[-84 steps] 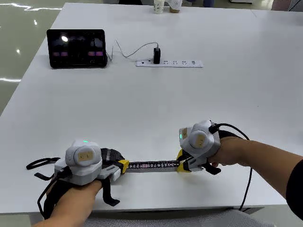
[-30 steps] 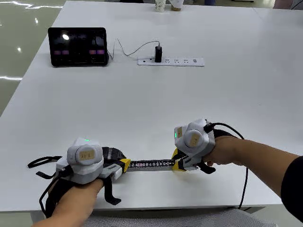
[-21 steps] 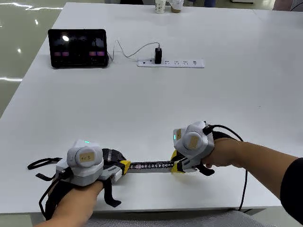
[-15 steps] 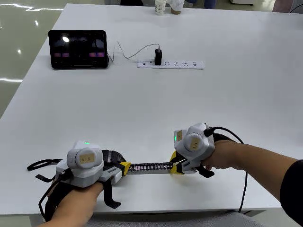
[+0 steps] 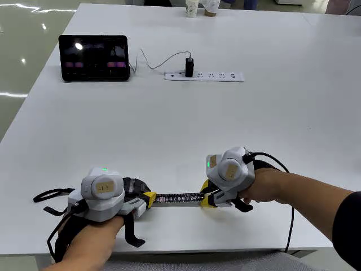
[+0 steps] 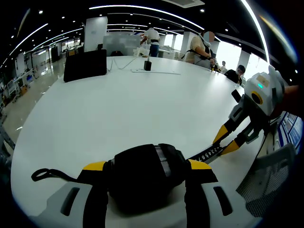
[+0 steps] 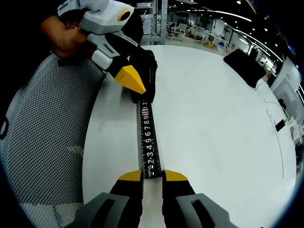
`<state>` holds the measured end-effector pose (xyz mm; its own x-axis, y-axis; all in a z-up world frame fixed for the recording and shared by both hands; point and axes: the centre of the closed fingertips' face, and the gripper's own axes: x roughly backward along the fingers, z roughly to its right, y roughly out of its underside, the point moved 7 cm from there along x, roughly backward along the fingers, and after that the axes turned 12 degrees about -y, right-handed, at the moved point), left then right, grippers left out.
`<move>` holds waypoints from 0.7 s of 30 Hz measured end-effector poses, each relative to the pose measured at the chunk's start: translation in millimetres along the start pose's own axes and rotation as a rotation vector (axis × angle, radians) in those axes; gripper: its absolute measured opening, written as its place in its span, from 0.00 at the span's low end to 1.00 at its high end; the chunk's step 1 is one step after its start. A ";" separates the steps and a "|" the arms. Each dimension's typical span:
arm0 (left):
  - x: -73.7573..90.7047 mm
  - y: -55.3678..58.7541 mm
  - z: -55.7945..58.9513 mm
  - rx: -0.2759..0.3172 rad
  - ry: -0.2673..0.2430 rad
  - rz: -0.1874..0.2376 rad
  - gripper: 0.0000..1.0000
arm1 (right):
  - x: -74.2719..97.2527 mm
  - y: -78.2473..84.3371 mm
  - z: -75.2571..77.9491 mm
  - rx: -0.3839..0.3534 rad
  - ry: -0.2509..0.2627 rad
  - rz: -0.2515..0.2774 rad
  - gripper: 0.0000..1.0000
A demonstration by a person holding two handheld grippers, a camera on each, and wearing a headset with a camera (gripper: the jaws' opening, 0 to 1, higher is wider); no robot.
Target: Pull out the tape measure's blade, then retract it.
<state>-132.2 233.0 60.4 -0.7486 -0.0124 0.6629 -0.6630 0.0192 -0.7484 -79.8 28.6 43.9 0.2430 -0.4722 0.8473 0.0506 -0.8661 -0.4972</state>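
Observation:
A black tape measure (image 5: 135, 188) rests on the white table near its front edge, with my left gripper (image 5: 148, 199) shut on its case. In the left gripper view the case (image 6: 145, 176) sits between the yellow-tipped fingers of the left gripper (image 6: 148, 166). A short length of the blade (image 5: 177, 198) runs right from the case to my right gripper (image 5: 206, 199), which is shut on its end. The right gripper view shows the numbered blade (image 7: 147, 135) leading from the right gripper (image 7: 152, 175) up to the case (image 7: 145, 71).
A dark tablet (image 5: 94, 57) stands at the back left. A white power strip (image 5: 204, 76) with a plugged-in charger lies mid-table behind. Paper cups (image 5: 193, 8) sit at the far edge. A black strap (image 5: 48, 196) trails left of the left gripper. A mesh chair seat (image 7: 42, 142) lies below the table's front edge.
My right gripper has moved left toward the left gripper with the blade's end in it, so less blade shows. The left gripper and the case have stayed put.

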 end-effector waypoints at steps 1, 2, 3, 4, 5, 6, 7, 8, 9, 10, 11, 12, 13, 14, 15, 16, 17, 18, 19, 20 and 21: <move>0.0 0.0 0.0 0.000 0.000 0.000 0.60 | -0.2 -0.2 -0.4 -0.003 0.002 0.002 0.12; -0.1 0.1 0.0 -0.001 0.000 0.000 0.60 | -0.4 -0.4 -0.6 -0.006 0.004 0.005 0.12; -0.2 0.1 0.0 -0.001 0.000 0.000 0.60 | -0.7 -0.6 -0.4 -0.009 0.007 0.010 0.12; -0.4 0.3 0.0 -0.001 0.000 0.000 0.60 | -1.0 -1.0 -0.6 -0.008 0.007 0.014 0.12; -0.4 0.3 0.0 0.000 0.000 0.000 0.60 | -1.2 -1.3 -1.0 -0.009 0.010 0.017 0.12; -0.3 0.4 0.1 0.000 0.000 0.001 0.60 | -1.5 -1.5 -1.1 -0.013 0.012 0.021 0.12; -0.2 0.4 0.1 0.000 0.000 0.001 0.60 | -1.8 -1.7 -1.2 -0.016 0.013 0.026 0.12; -0.1 0.4 0.2 0.000 0.000 0.001 0.60 | -2.1 -2.0 -1.2 -0.016 0.014 0.028 0.12; -0.1 0.4 0.2 0.000 -0.001 0.001 0.60 | -2.6 -2.3 -1.3 -0.015 0.013 0.029 0.12; -0.1 0.4 0.2 -0.001 -0.001 0.001 0.60 | -2.7 -2.3 -1.3 -0.016 0.014 0.030 0.12; -0.2 0.3 0.2 -0.001 0.000 0.001 0.60 | -3.1 -2.9 -1.6 -0.014 0.012 0.031 0.12; -0.1 0.3 0.3 -0.001 0.000 0.001 0.60 | -3.3 -3.2 -1.7 -0.014 0.012 0.031 0.12; 0.0 0.3 0.2 -0.002 0.000 0.001 0.60 | -3.7 -3.8 -1.6 -0.011 0.011 0.030 0.12; 0.0 0.2 0.2 -0.002 0.000 0.001 0.60 | -3.9 -4.1 -1.6 -0.003 0.008 0.029 0.12; 0.1 0.2 0.2 -0.002 0.000 0.001 0.60 | -4.3 -4.5 -1.6 0.004 0.005 0.027 0.12; 0.1 0.2 0.1 -0.002 0.000 0.001 0.60 | -4.5 -5.0 -1.2 0.012 0.004 0.029 0.12; 0.2 0.2 0.1 -0.002 0.000 0.002 0.60 | -4.7 -4.9 -1.2 0.009 0.003 0.031 0.12; 0.2 0.2 0.1 -0.002 0.000 0.002 0.60 | -4.9 -5.3 -1.0 0.006 0.004 0.034 0.11; 0.3 0.2 0.2 -0.002 0.000 0.002 0.60 | -5.0 -5.8 -1.0 0.006 0.003 0.037 0.11; 0.4 0.2 0.2 -0.001 0.000 0.001 0.60 | -5.5 -6.6 -1.3 0.007 0.003 0.038 0.11; 0.5 0.2 0.2 -0.001 0.000 0.001 0.60 | -5.8 -7.2 -1.3 0.007 0.002 0.040 0.11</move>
<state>-132.7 232.8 60.6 -0.7494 -0.0126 0.6620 -0.6621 0.0203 -0.7492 -82.8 37.3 42.8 0.2427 -0.5067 0.8272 0.0481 -0.8454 -0.5320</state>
